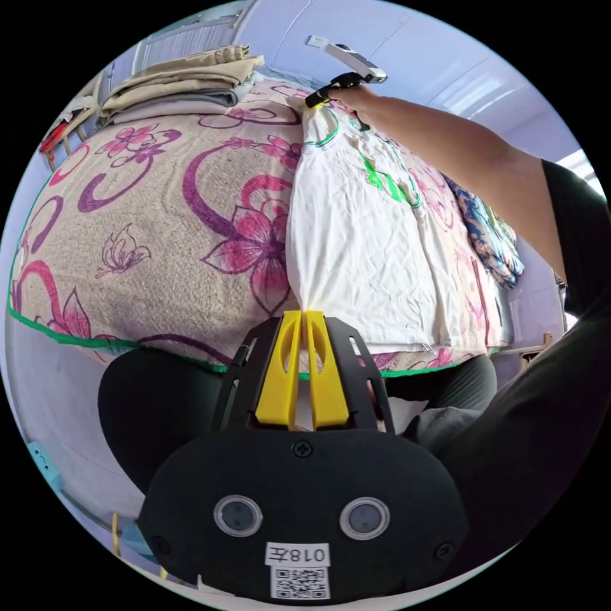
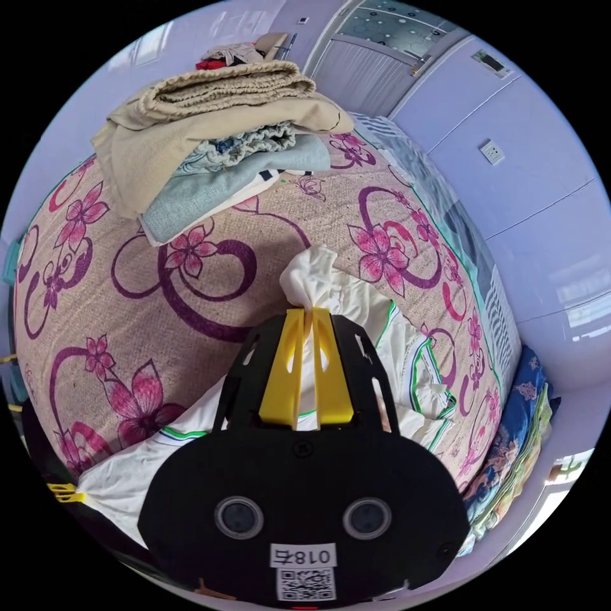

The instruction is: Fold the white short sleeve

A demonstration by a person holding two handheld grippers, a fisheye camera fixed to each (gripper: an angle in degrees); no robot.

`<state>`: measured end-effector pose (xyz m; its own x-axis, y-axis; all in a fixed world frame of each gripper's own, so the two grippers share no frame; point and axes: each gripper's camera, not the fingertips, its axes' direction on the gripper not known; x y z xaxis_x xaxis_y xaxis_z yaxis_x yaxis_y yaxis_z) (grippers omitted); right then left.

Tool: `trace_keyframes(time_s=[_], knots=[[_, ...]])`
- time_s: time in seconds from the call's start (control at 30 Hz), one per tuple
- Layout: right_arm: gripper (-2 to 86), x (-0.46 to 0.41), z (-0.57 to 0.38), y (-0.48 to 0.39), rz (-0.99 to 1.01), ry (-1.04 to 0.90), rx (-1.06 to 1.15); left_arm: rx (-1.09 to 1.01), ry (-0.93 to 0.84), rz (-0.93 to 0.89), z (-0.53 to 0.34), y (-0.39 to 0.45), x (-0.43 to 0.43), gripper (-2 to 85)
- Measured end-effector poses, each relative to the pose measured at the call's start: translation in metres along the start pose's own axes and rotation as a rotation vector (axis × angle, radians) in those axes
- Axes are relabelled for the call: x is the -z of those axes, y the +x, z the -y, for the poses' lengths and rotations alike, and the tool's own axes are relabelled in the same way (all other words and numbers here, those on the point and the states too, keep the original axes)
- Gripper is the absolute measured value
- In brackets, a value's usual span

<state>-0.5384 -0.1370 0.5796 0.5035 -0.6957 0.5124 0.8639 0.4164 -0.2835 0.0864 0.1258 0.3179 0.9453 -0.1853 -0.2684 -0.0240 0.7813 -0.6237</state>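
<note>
The white short sleeve shirt with green trim lies lengthwise on a floral blanket. My left gripper is shut on the shirt's near edge, the cloth bunched between its yellow jaws. At the shirt's far end the right gripper pinches the fabric, held by a person's outstretched arm. In the right gripper view, my right gripper is shut on a bunched white corner of the shirt. The left gripper's yellow tip shows at the shirt's other end.
A stack of folded beige and grey-blue clothes sits on the blanket beyond the shirt. Colourful patterned bedding lies past the shirt's right side. The person's dark-clothed body stands against the bed's near edge.
</note>
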Motion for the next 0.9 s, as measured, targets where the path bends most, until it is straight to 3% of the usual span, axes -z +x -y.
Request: trace_keyframes(time_s=[0.27,0.43,0.63,0.77,0.9], knots=[[0.9,-0.002,-0.035,0.058,0.144,0.049,-0.106,-0.156,0.081,0.039,0.020,0.001,0.058,-0.9],[1.0,0.017,-0.110,0.150,0.338,0.191,-0.372,-0.385,0.101,-0.093,0.052,0.021,0.078,-1.0],[1.2,-0.015,-0.262,0.249,0.543,0.302,-0.786,-0.649,-0.091,-0.211,0.101,0.046,0.035,-1.0],[1.6,-0.047,-0.307,0.265,0.574,0.269,-0.835,-0.650,-0.233,-0.180,0.124,0.038,-0.027,-0.8],[2.3,-0.050,-0.314,0.275,0.601,0.320,-0.773,-0.635,-0.231,-0.214,0.136,0.024,-0.036,0.3]])
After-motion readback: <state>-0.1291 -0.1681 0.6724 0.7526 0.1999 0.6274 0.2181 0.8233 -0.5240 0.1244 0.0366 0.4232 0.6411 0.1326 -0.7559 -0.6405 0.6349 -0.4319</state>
